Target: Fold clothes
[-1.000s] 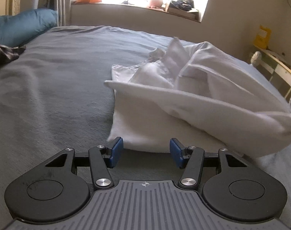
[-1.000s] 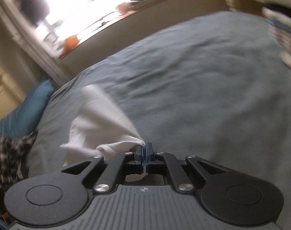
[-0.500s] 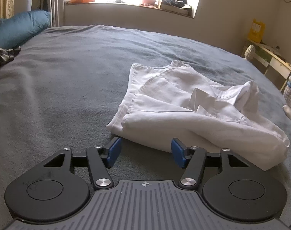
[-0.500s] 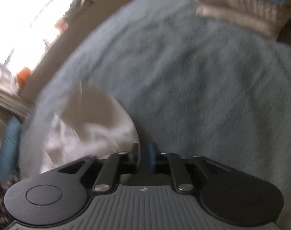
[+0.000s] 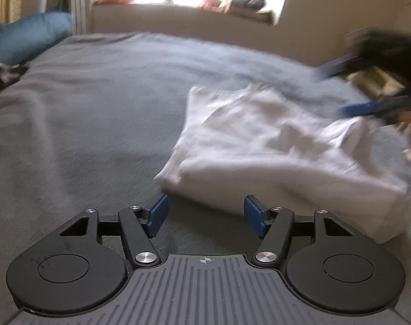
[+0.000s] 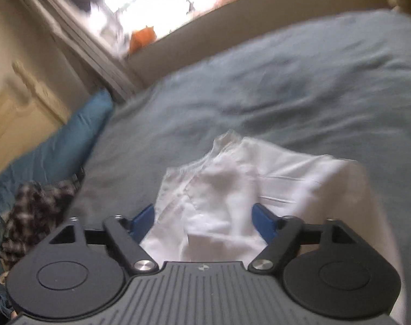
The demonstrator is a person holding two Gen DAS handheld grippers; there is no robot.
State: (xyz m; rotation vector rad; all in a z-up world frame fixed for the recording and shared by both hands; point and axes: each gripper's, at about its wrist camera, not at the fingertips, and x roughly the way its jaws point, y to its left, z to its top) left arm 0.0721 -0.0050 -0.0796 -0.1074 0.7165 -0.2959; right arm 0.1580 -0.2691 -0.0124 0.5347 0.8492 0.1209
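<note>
A white garment (image 5: 273, 146) lies loosely folded and rumpled on the grey bed (image 5: 97, 124). My left gripper (image 5: 205, 214) is open and low over the bedcover, and the garment's near edge sits just beyond its blue fingertips, untouched. The right gripper (image 5: 349, 89) appears blurred at the far right of the left wrist view, above the garment's far side. In the right wrist view the right gripper (image 6: 202, 219) hovers over the white garment (image 6: 232, 184). Its jaws are opening wide, and cloth shows between them with neither pad pressing on it.
A blue pillow (image 6: 56, 149) and a dark plaid garment (image 6: 37, 211) lie along the bed's left side. A cluttered windowsill (image 5: 178, 10) runs behind the bed. Furniture with stacked items (image 5: 379, 81) stands at the right edge.
The right gripper let go of the white garment, which dropped from a raised drape onto the bed. That gripper swung away and back over it, jaws spreading. The left gripper stayed in place.
</note>
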